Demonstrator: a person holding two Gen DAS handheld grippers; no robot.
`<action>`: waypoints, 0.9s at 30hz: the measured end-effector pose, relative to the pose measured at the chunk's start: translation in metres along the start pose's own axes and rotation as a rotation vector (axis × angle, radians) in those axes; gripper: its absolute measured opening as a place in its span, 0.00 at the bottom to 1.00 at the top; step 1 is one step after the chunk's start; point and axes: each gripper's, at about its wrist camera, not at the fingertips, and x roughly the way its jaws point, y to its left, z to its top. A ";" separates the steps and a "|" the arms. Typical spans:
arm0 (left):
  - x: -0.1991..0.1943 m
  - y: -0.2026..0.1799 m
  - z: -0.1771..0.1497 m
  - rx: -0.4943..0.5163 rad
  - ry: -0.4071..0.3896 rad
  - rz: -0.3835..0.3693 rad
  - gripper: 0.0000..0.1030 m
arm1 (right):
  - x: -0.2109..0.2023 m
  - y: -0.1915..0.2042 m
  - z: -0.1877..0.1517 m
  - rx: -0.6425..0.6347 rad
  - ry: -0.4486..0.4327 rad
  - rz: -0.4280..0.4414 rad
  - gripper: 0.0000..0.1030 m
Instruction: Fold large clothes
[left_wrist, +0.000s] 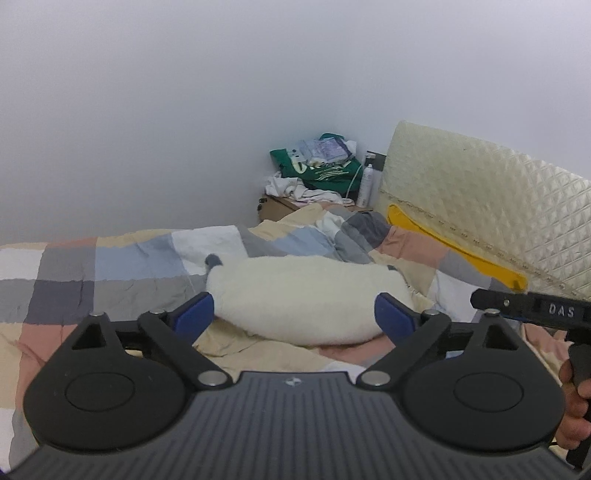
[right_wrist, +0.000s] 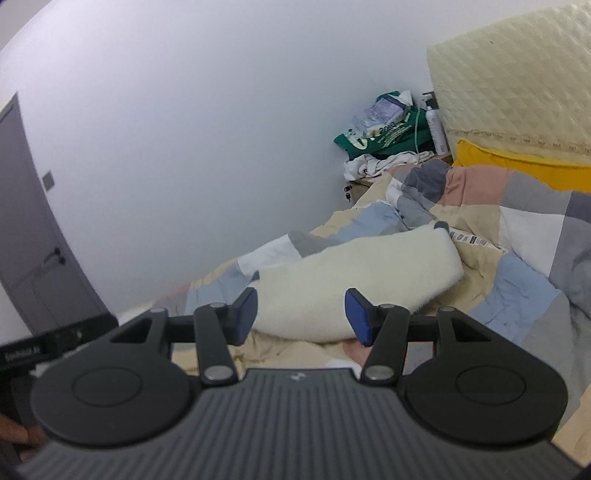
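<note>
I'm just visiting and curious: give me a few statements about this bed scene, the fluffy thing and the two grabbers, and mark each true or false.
1. A white fleecy garment lies bundled on the checked quilt. True.
2. The left gripper clamps the garment. False: its jaws stand wide apart with nothing pinched between them.
3. A yellow pillow lies at the foot of the cream headboard. True.
4. The right gripper holds a corner of the quilt. False: it holds nothing.
5. The green bag lies on the quilt. False: it sits on the bedside stand.

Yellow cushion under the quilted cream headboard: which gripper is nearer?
Right. The right gripper is on the yellow cushion's side; the left gripper is further left, facing the folded cream fleece garment.
</note>
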 end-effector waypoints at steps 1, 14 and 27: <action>0.000 0.000 -0.003 0.001 0.001 0.006 0.95 | 0.000 0.002 -0.005 -0.015 0.004 -0.005 0.55; -0.010 -0.011 -0.042 0.044 0.005 0.080 0.98 | 0.003 0.013 -0.044 -0.111 0.021 -0.028 0.55; -0.003 -0.009 -0.061 0.076 0.040 0.139 0.98 | 0.003 0.025 -0.069 -0.207 0.021 -0.045 0.57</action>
